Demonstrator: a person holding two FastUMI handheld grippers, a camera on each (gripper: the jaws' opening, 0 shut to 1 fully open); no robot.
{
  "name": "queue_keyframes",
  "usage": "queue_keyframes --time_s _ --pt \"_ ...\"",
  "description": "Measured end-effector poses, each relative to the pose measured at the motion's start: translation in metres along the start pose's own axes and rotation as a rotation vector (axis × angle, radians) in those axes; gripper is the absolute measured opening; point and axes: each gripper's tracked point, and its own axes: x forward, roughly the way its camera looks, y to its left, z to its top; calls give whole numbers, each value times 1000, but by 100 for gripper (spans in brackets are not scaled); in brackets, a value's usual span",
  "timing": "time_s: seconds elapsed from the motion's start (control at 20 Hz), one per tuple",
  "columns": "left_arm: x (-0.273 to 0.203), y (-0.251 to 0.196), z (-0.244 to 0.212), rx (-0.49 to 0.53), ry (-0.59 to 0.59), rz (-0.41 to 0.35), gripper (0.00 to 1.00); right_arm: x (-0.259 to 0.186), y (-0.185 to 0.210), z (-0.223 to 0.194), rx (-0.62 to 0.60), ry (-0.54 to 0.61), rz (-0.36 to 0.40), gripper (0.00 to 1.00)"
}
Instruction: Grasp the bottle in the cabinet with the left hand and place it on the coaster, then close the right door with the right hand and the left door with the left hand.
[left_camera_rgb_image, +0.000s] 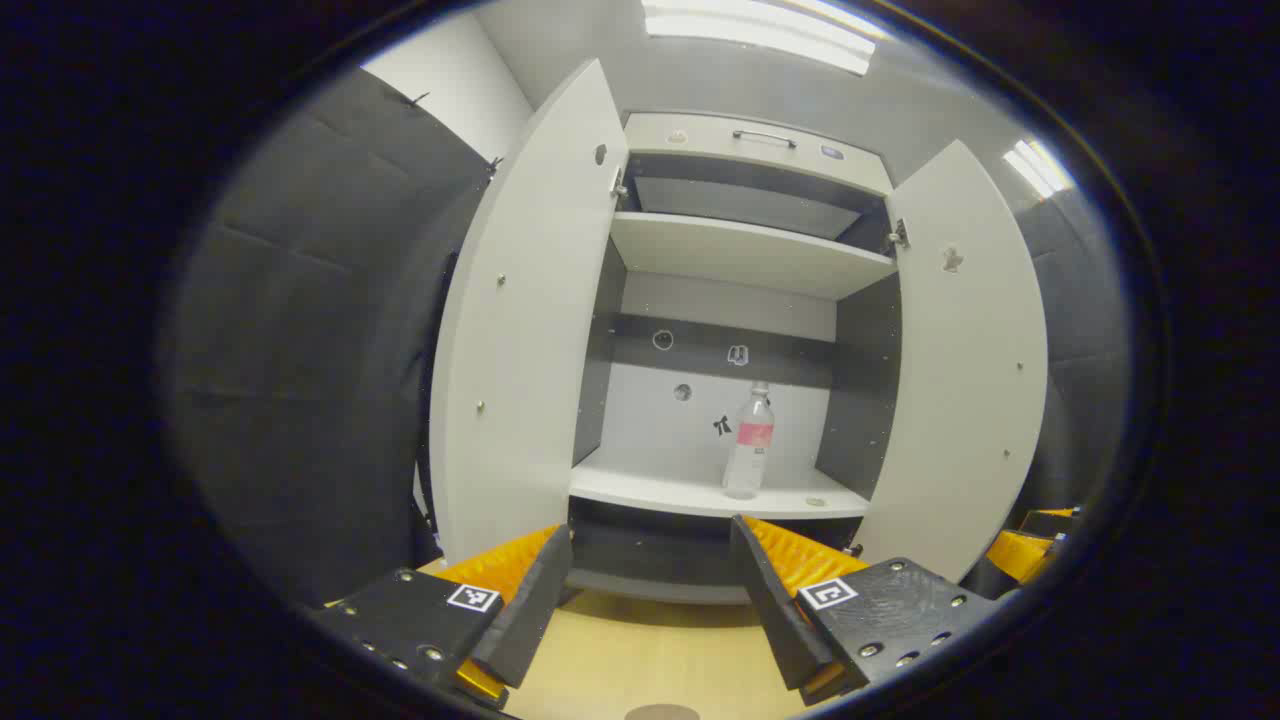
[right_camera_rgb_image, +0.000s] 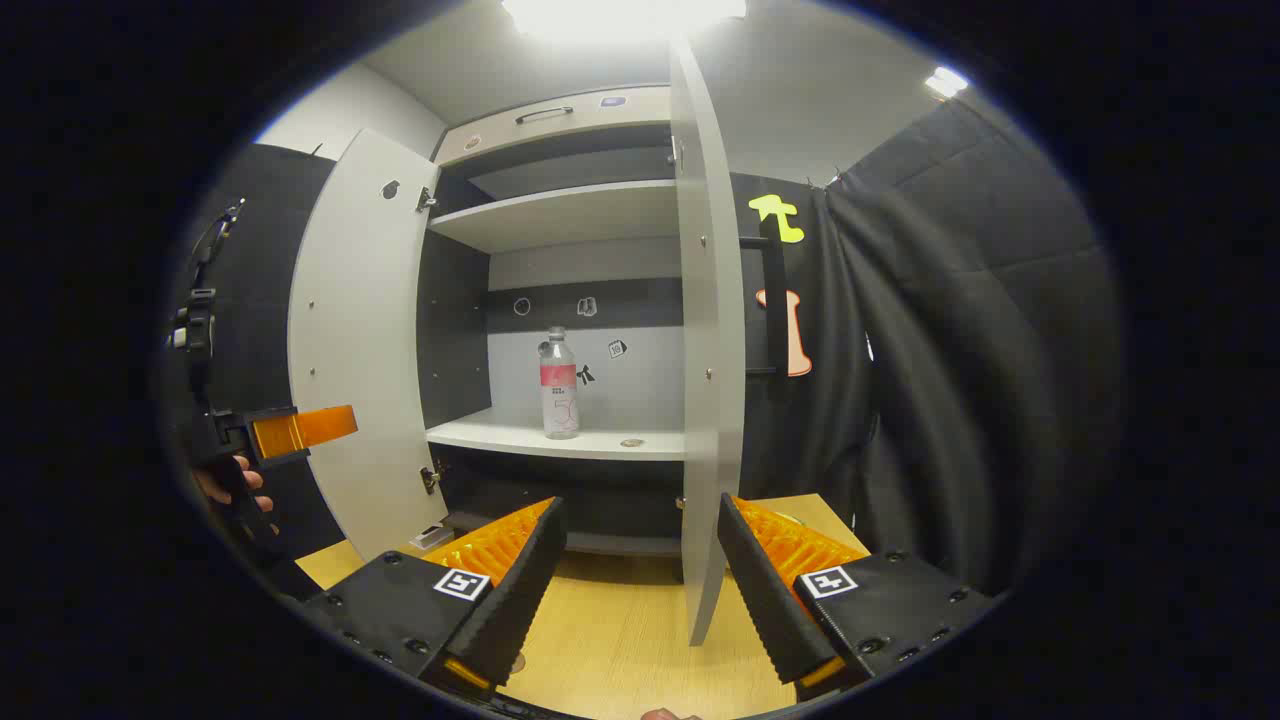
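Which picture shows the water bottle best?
The right gripper view: the bottle stands upright on the cabinet shelf, label facing the camera. The left gripper view shows the same bottle, a bit less sharp.

- Left gripper (left_camera_rgb_image: 650, 590), in the left gripper view: two black blocky finger mounts at 7 and 5 o'clock, each carrying a square black-and-white marker tag and small silver screws.
- Right gripper (right_camera_rgb_image: 640, 580), in the right gripper view: the same black mounts, square tags and screws, at 7 and 5 o'clock.
- A hand (right_camera_rgb_image: 228, 485) at 9 o'clock grips a black handle.
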Motion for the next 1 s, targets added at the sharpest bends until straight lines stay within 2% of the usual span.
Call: queue_keyframes --time_s 0.05,0.15,0.2,0.4,0.6,0.65,0.7,1.0 --pt "0 -3 -2 -1 5 1 93 -1 0 0 7 1 4 93" --pt "0 -6 -6 -11 26 4 93 -1 4 -4 9 9 19 93" --pt "-1 -6 -6 -15 30 7 93 0 3 -5 9 14 20 96" --pt "-4 -10 -11 6 42 -1 93 -1 1 -4 23 1 14 97" --pt "-7 -12 -3 4 11 -27 93 -1 3 -7 29 9 16 96" --pt "-9 -12 -1 4 -2 -32 93 -2 2 -6 30 7 13 93" --pt "-9 -11 2 5 -15 -33 93 -3 2 -5 32 5 10 97" --pt "-1 -9 8 11 -33 -26 93 -7 -5 0 53 -19 -12 97"
